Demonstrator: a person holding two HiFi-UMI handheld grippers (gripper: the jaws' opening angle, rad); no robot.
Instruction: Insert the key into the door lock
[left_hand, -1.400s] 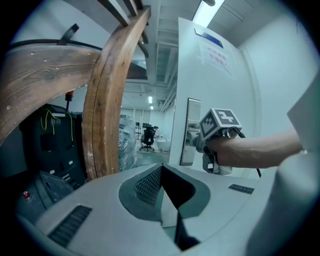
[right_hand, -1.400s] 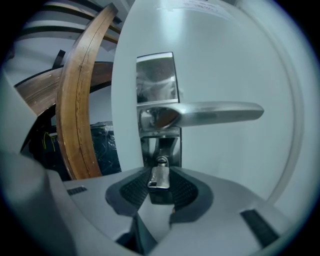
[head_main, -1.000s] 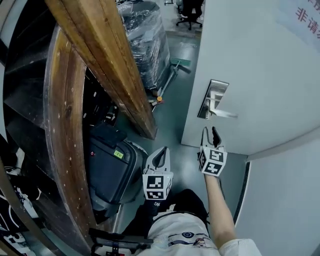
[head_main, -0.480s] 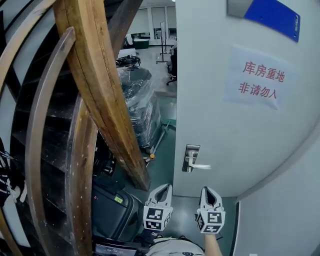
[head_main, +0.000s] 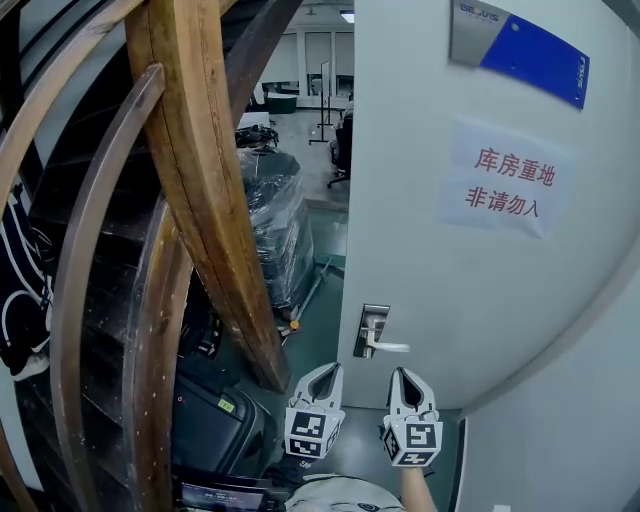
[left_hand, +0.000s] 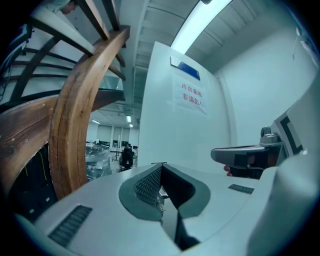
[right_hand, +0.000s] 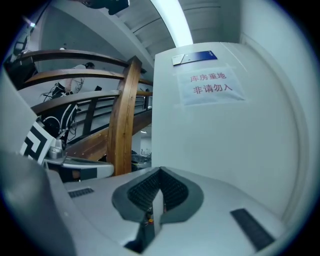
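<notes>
The white door (head_main: 450, 300) stands ahead with a metal lock plate (head_main: 371, 330) and its lever handle (head_main: 388, 347) near the door's left edge. Both grippers are held level just below the handle, side by side. The left gripper (head_main: 323, 371) has its jaws together; in the left gripper view (left_hand: 160, 165) a thin dark sliver shows at the tips, and I cannot tell whether it is a key. The right gripper (head_main: 402, 375) is shut too, with nothing visible between its pads (right_hand: 159, 172). No key is plainly visible anywhere.
A thick wooden stair beam (head_main: 205, 180) slants down on the left, close to the door's edge. Behind it stand a plastic-wrapped pallet (head_main: 275, 225) and a black suitcase (head_main: 215, 425) on the floor. A paper sign (head_main: 505, 185) hangs on the door.
Both grippers have risen towards the door handle, and the head view has tilted up. The right gripper's jaws, apart a second ago, are now together.
</notes>
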